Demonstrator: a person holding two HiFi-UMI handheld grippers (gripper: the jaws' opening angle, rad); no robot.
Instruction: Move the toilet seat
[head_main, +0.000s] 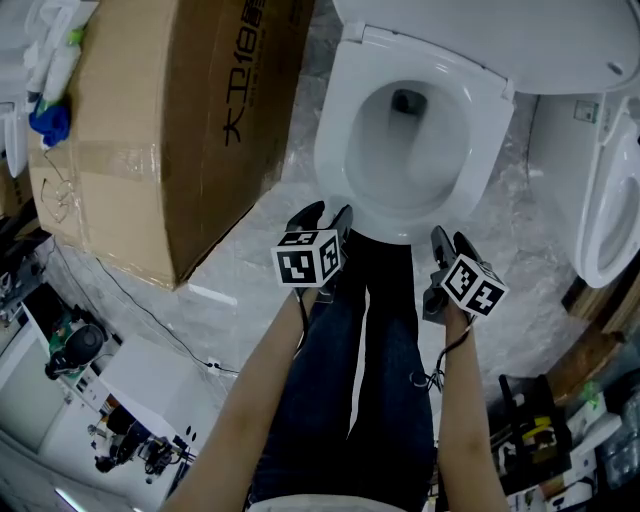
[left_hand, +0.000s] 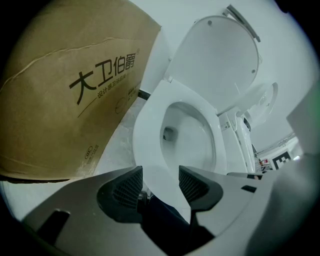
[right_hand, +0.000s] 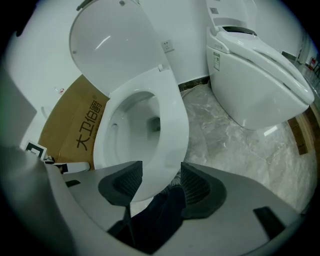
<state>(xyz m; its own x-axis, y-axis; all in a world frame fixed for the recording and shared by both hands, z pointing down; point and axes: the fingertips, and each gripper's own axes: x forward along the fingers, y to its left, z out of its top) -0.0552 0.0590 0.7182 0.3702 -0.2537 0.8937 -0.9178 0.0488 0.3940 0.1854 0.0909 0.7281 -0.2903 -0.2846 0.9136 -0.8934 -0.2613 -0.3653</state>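
Approach step: left gripper (head_main: 325, 214) and right gripper (head_main: 449, 240) hover open at the lowered toilet seat (head_main: 335, 130) front edge. Next, probably clamp and lift.

Head view: top edge is cutting off the raised lid (head_main: 480, 40) and the cardboard box (head_main: 170, 120). Right edge is slicing through a second toilet (head_main: 610, 210). Left gripper (left_hand: 160, 175) and right gripper (right_hand: 161, 172) are each covering part of the toilet seat (left_hand: 147, 135) front rim in their own views. Clutter (head_main: 100, 430) in the lower corners is showing too small to identify.
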